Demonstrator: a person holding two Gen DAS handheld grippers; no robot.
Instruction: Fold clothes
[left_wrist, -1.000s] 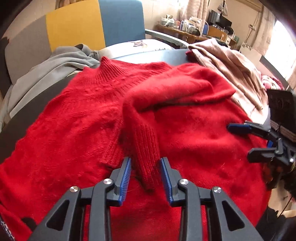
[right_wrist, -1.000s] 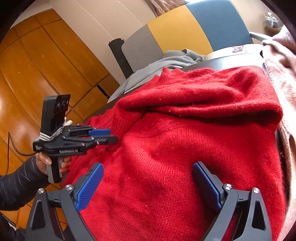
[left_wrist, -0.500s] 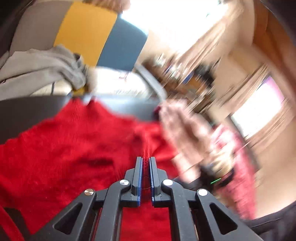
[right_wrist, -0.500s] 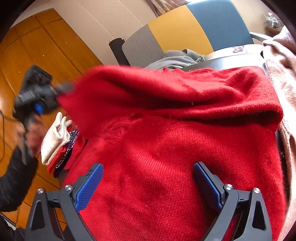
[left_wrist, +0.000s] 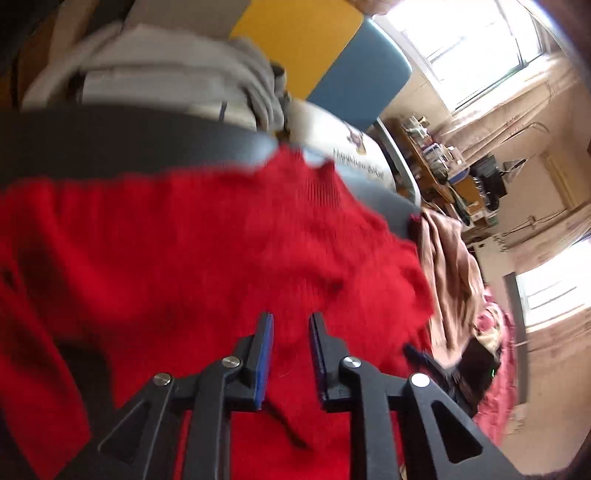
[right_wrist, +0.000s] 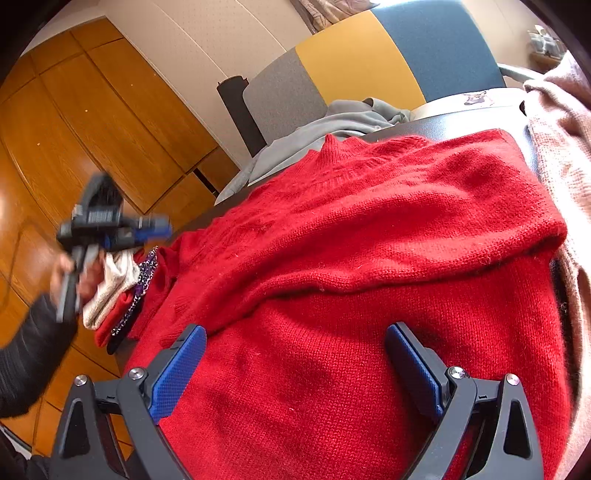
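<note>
A red knit sweater (right_wrist: 369, 258) lies spread over the dark table, with one thick fold running across its middle. My right gripper (right_wrist: 291, 350) hovers over its near hem, jaws wide open and nothing between them. Off the sweater's left edge, a hand holds my blurred left gripper (right_wrist: 162, 230) in the air, clear of the cloth. In the left wrist view the left gripper (left_wrist: 291, 325) has its jaws opening to a narrow gap. Nothing is pinched between the pads, and the red sweater (left_wrist: 184, 258) lies below them.
A grey garment (right_wrist: 332, 122) lies behind the sweater by a chair with a grey, yellow and blue back (right_wrist: 354, 66). A beige knit (right_wrist: 561, 155) is heaped along the right. A small pile of white and red clothes (right_wrist: 110, 288) sits at the table's left edge, before wooden cabinets (right_wrist: 92, 129).
The left gripper shut on the red sleeve, swung it up and to the left, then parted its jaws. The cloth has dropped back onto the sweater. The right gripper has not moved.
</note>
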